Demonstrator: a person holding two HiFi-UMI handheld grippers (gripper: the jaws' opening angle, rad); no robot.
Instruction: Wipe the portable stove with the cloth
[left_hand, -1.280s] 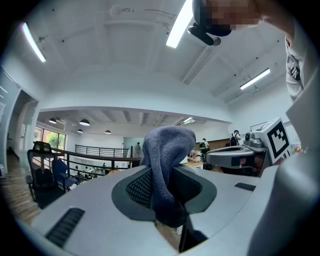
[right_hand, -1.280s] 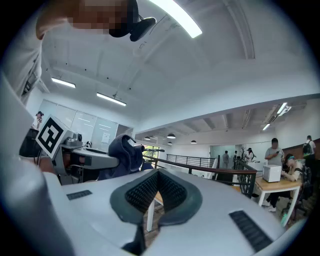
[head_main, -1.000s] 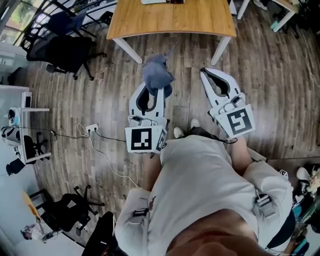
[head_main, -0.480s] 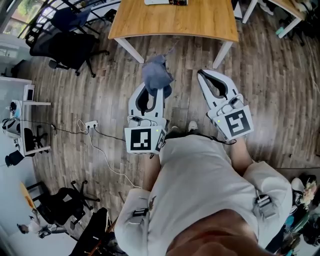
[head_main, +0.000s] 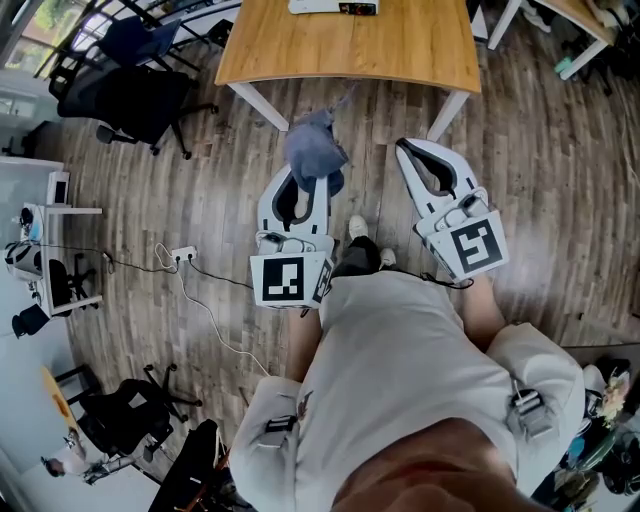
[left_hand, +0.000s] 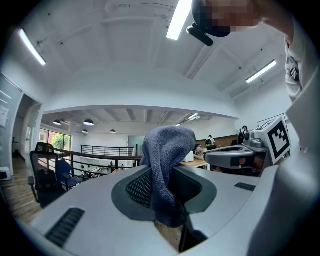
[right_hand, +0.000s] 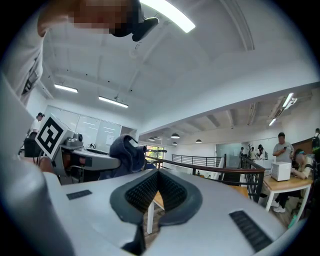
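A blue-grey cloth (head_main: 314, 150) bunches up out of my left gripper (head_main: 300, 182), which is shut on it at waist height over the wooden floor. In the left gripper view the cloth (left_hand: 167, 150) stands pinched between the dark pads. My right gripper (head_main: 412, 150) is level with it to the right, shut with nothing in it; its pads (right_hand: 172, 192) meet. A wooden table (head_main: 400, 45) lies ahead. A flat white and dark object (head_main: 333, 7) sits at its far edge, cut off by the frame; I cannot tell what it is.
White table legs (head_main: 258, 100) stand just ahead of the grippers. Black office chairs (head_main: 130, 95) are at the far left, another chair (head_main: 130, 420) at the lower left. A power strip with cable (head_main: 183, 257) lies on the floor. One shoe (head_main: 357, 228) shows between the grippers.
A shoe has stepped forward between the grippers. Both grippers keep the same hold and pose; the view has shifted only slightly.
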